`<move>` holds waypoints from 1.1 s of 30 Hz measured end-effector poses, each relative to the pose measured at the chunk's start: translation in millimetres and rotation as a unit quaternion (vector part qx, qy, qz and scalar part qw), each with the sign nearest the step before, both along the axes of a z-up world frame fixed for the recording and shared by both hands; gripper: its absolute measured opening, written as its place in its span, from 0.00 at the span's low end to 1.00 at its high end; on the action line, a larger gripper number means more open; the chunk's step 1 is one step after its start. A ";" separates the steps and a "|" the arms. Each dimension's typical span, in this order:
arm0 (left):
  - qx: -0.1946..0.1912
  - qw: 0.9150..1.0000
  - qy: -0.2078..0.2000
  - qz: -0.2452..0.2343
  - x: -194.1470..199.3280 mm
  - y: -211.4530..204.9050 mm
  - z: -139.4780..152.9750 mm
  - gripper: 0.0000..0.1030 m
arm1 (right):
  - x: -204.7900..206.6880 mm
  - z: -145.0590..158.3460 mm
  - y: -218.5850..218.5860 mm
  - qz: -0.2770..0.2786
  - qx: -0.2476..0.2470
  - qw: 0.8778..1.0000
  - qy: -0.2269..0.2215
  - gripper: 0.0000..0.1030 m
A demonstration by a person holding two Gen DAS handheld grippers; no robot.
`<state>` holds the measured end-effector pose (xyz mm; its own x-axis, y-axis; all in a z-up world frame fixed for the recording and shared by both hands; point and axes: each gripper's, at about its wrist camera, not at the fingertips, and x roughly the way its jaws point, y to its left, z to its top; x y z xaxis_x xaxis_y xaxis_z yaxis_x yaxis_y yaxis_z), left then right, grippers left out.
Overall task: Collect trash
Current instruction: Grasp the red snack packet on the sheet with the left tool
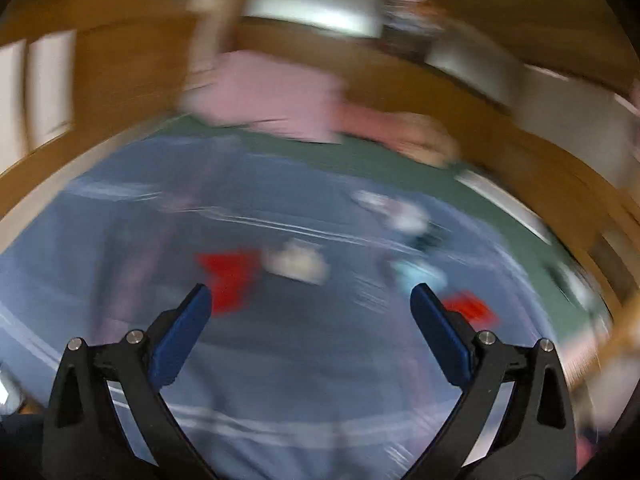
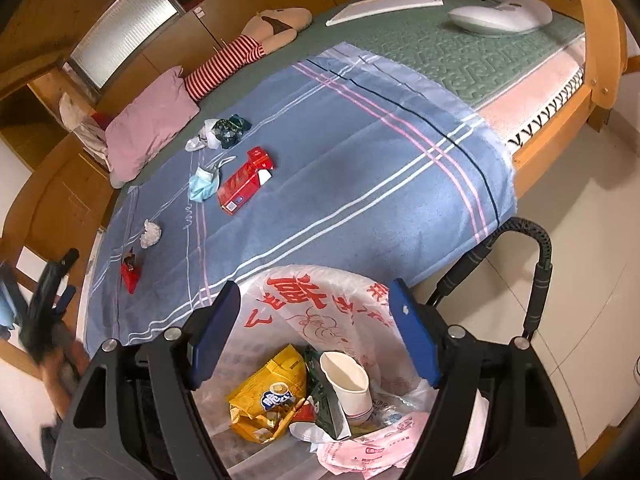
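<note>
The left gripper (image 1: 308, 292) is spread wide with nothing in it, above the blue blanket (image 2: 340, 160) on the bed (image 2: 440, 52). The right gripper (image 2: 312, 312) is spread too, empty, over the trash bag (image 2: 320, 292). A paper cup (image 2: 346, 380) and yellow snack bag (image 2: 268, 392) lie inside. A red box (image 2: 244, 184), face mask (image 2: 204, 184) and crumpled tissue (image 2: 151, 233) lie on the blanket.

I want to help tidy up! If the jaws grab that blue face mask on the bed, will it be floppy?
Probably floppy: the blue face mask lies crumpled on the blanket, ear loops trailing. It looks thin, so likely very light. A loop might dangle or snag when lifted.
</note>
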<state>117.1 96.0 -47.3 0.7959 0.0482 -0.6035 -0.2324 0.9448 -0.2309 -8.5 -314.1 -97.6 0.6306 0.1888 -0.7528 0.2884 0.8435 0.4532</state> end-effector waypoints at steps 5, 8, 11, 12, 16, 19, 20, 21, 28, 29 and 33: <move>-0.116 0.981 0.116 0.104 71.2 83.3 -46.4 0.96 | 5.3 -6.8 1.2 0.003 0.004 1.000 0.010 0.73; -0.181 0.969 0.151 0.077 99.3 80.6 -75.0 0.96 | 8.1 -5.4 0.6 0.003 -0.005 1.000 0.011 0.73; -0.209 0.953 0.211 0.057 123.2 70.5 -113.4 0.96 | 7.0 -4.8 -4.3 0.000 -0.003 1.000 0.010 0.73; -0.203 0.952 0.223 0.060 125.7 69.2 -122.0 0.95 | 6.8 -5.0 -5.9 -0.002 -0.004 1.000 0.009 0.73; -0.120 0.965 0.230 0.018 134.6 54.2 -116.1 0.33 | 9.8 -6.5 -7.0 -0.004 -0.001 1.000 0.008 0.73; -0.125 0.963 0.237 0.010 122.4 49.8 -113.2 0.27 | 18.6 -3.2 0.1 0.004 0.000 1.000 0.004 0.73; -0.137 0.964 0.226 0.013 114.9 50.0 -107.5 0.27 | 25.6 -0.9 6.2 0.011 -0.005 1.000 0.005 0.73; -0.153 0.968 0.198 0.016 99.2 50.9 -95.1 0.27 | 34.4 2.3 14.5 0.019 -0.008 1.000 0.002 0.73; -0.076 0.990 0.080 0.088 23.7 49.0 -42.0 0.28 | 138.3 25.8 120.1 0.132 -0.050 0.989 -0.033 0.73; -0.061 0.990 0.081 0.097 22.7 48.5 -40.6 0.29 | 153.4 25.1 135.7 0.149 -0.053 0.987 -0.031 0.73; -0.088 0.982 0.110 0.125 24.2 63.9 -53.8 0.30 | 234.0 7.6 227.4 0.221 -0.071 0.973 -0.015 0.73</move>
